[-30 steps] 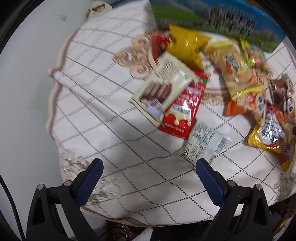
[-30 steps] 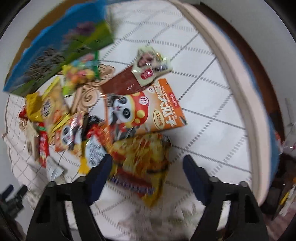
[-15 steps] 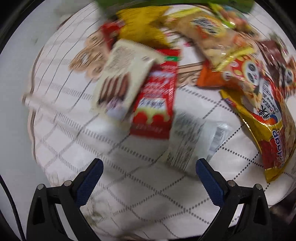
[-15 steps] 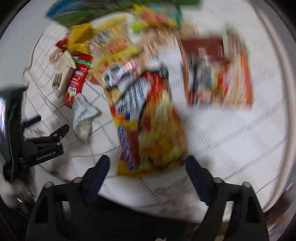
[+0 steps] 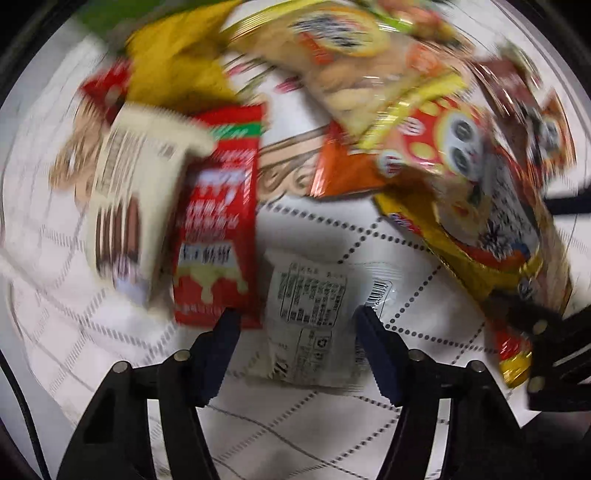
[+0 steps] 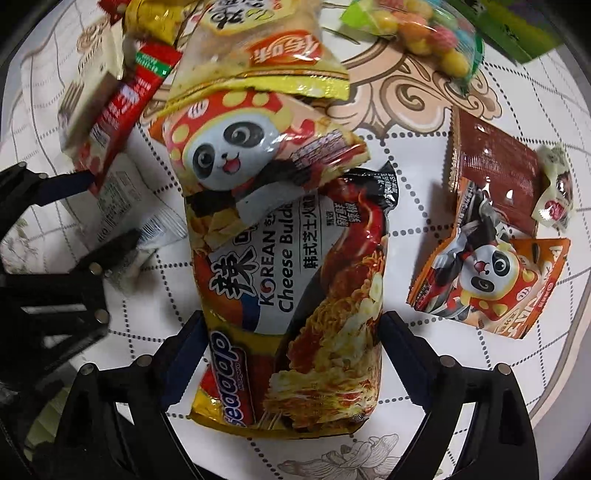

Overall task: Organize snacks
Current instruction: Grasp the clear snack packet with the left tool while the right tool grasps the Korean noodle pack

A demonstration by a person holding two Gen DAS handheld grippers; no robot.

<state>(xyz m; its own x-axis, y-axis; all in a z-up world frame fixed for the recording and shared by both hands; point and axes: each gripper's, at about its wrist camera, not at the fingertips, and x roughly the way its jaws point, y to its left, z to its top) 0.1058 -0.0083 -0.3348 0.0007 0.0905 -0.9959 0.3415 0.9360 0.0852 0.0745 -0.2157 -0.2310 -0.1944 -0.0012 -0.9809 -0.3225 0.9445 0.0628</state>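
Left wrist: left claw [image 5: 297, 334] has dropped in close over the last second, jaws narrowed from wide open and now straddling the white packet [image 5: 308, 314] lying label-up on the bench [image 5: 258, 435]; tips flank its edges, can't tell if they're touching yet. Frame is motion-blurred. Red pack [image 5: 216, 240] sits just beside the left tip, partly under the cream box [image 5: 125, 206]. Right claw's linkage pokes in at lower right. Read: both hands committing to grabs at once, sorting barely begun, pile still mixed. Right wrist: right claw [image 6: 291, 350] also moved down from a hover and now brackets the noodle bag [image 6: 291, 295], jaws spread, blue pads alongside the bag's sides, not visibly squeezing. Panda bag [image 6: 251, 147] overlaps the noodle bag's top end, so lifting may drag it. Only this view shows the candy bag [image 6: 424, 33], brown pack [image 6: 495, 173] and small panda pack [image 6: 491, 284] off right; only the left view shows the white packet's full outline.
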